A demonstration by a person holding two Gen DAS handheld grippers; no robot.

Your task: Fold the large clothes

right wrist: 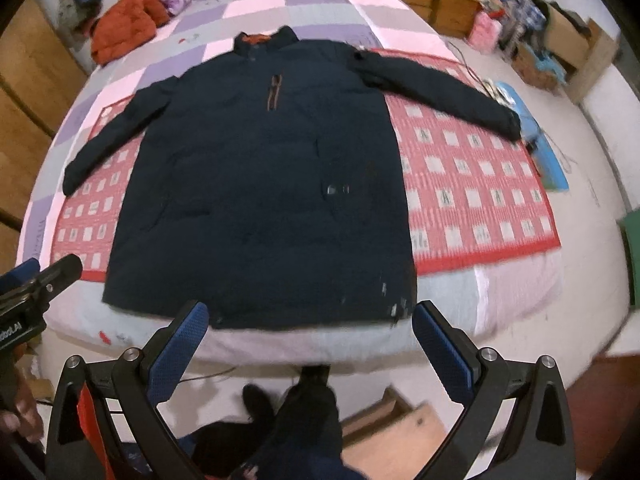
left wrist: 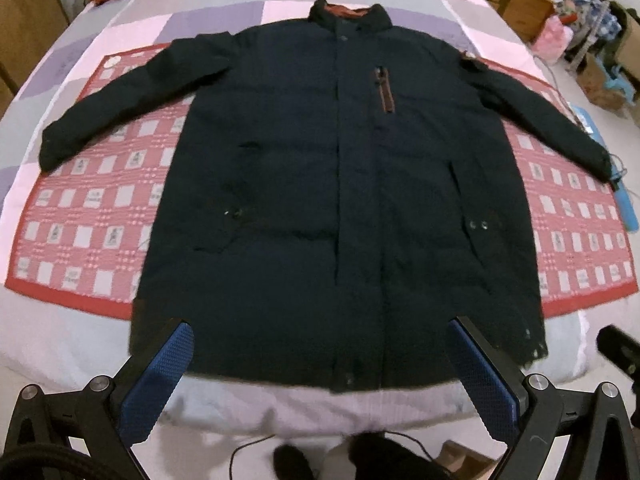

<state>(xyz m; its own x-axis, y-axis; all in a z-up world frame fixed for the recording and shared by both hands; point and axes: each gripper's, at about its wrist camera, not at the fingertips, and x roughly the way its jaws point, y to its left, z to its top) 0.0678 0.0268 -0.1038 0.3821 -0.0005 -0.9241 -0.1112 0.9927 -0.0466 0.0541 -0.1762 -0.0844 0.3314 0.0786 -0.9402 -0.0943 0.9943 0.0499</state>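
Note:
A dark navy padded jacket (left wrist: 332,184) lies flat and face up on the bed, collar far, hem near, both sleeves spread out to the sides. It also shows in the right wrist view (right wrist: 260,184). My left gripper (left wrist: 320,344) is open and empty, held above the hem at the near edge of the bed. My right gripper (right wrist: 310,320) is open and empty, just in front of the hem near the jacket's right corner. The left gripper's tip (right wrist: 48,276) shows at the left edge of the right wrist view.
A red patterned mat (left wrist: 92,216) lies under the jacket on a pink, purple and grey checked bedsheet (left wrist: 248,12). An orange jacket (right wrist: 124,24) lies at the bed's far left. Boxes and clutter (right wrist: 532,36) stand on the floor to the right.

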